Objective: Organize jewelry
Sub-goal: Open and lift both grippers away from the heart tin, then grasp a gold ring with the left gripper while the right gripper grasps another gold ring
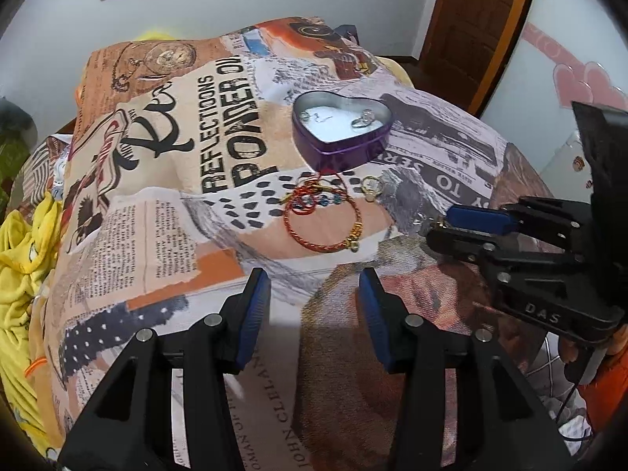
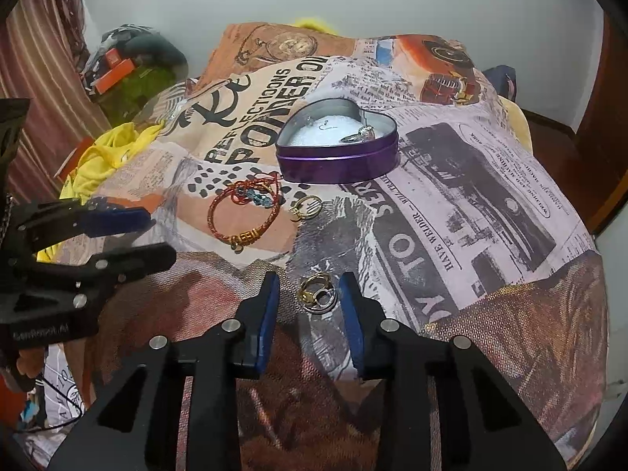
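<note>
Nearest, a cluster of gold and silver rings is straddled by the half-open right hand-held gripper, apparently for pickup; nothing is gripped. Beyond the rings, a red bracelet lies before the heart-shaped tin on the bed. The left hand-held gripper is held wide open, empty.

I see a heart tin, glossy purple metal outside, bare silvery metal inside its rim. Under it a matt woven printed cloth. Just in front of the tin, a red corded bracelet with shiny gold beads. Both grippers look like matt black plastic with blue rubbery pads.
</note>
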Demonstrator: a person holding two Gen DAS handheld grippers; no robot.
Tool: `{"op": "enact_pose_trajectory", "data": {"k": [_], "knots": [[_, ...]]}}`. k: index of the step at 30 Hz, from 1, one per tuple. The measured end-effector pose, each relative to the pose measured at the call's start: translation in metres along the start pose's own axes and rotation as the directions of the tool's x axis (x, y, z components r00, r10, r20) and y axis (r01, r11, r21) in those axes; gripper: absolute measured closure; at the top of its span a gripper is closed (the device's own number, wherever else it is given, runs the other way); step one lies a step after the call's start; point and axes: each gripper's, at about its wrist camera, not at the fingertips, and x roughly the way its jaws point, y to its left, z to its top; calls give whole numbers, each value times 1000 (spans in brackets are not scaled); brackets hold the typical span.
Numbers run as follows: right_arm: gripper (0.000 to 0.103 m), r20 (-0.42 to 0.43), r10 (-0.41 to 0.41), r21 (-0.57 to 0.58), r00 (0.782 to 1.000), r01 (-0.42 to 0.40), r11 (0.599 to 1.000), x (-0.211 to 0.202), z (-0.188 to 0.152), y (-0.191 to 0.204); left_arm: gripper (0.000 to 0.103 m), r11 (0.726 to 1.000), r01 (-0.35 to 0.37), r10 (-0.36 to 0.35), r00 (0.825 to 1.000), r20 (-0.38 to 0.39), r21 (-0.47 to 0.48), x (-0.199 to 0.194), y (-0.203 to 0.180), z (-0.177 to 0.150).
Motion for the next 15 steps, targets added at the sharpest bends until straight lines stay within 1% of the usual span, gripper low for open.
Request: {"op": "enact_pose_trajectory", "data": {"k": [4,7,9,10,11,12,15], "knots": [[76,4,2,1,1000,-2,1000,2,1,0,56,1000,4,-4,1000,-4,18,3,-6,0],[82,4,4,-3,1000,-4,1000,3,4,1,56,1000,7,-7,1000,-6,22,6,-8,0],[83,5,5,-2,1000,-5,1000,4,5,0,56,1000,10,-10,1000,-9,19,7,-9,-1],[85,5,4,-2,1000,-4,1000,5,5,0,56,1000,10,-10,1000,-9,18,8,-9,0],[90,6,3,-2,1000,-3,1000,5,5,0,56,1000,10,-10,1000,-9,17,8,-9,-1],[93,7,4,-2,1000,-4,1000,5,6,0,56,1000,12,-12,1000,-9,15,8,-9,-1],[94,20,9,3,1000,-9,1000,2,6,-1,56,1000,14,-14,1000,-12,12,9,-9,0]]}}
